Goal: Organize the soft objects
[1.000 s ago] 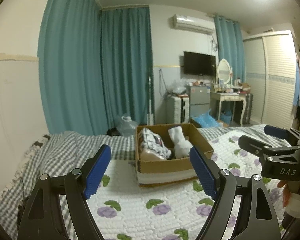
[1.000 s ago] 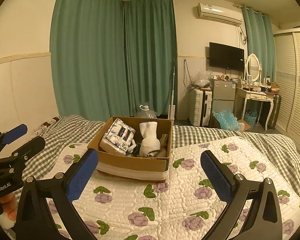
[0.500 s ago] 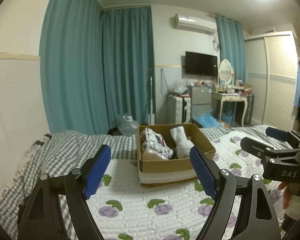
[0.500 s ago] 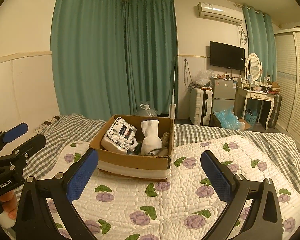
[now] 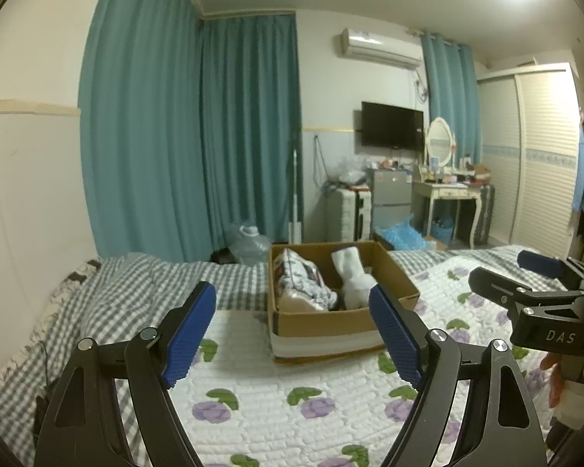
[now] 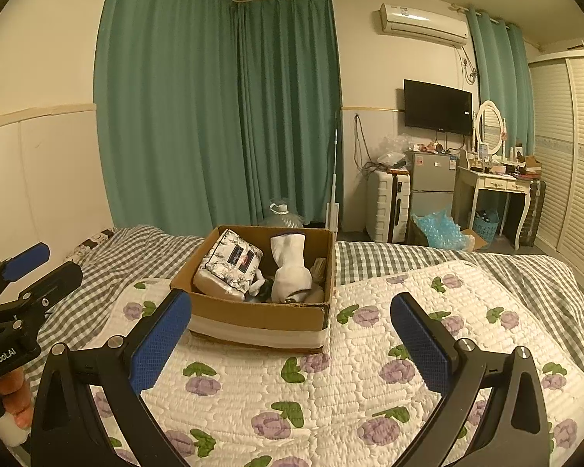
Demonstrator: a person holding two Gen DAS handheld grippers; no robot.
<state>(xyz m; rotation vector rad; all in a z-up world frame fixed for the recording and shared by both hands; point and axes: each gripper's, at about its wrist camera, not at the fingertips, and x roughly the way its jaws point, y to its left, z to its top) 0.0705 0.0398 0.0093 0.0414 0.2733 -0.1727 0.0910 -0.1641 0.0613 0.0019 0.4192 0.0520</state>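
Currently both tongs wide, nothing held; soft goods sit in the cardboard box (image 5: 331, 311) on the quilt.

Left wrist view: left gripper (image 5: 292, 334) gapes wide and empty, short of the box. Inside, floral fabric bundle (image 5: 303, 284) on the left, white sock (image 5: 352, 276) upright on the right. Right gripper (image 5: 525, 272) is seen from the side, jaws apart. Right wrist view: right gripper (image 6: 292, 334) wide, empty, box (image 6: 261, 319) between its fingers but further off. Floral pouch (image 6: 229, 264) leans on the left wall; sock (image 6: 290, 268) stands mid-box. Judgement: all light, limp, compressible, not fragile. Pinch the sock at its cuff; take the pouch by an upper edge, expect sag.
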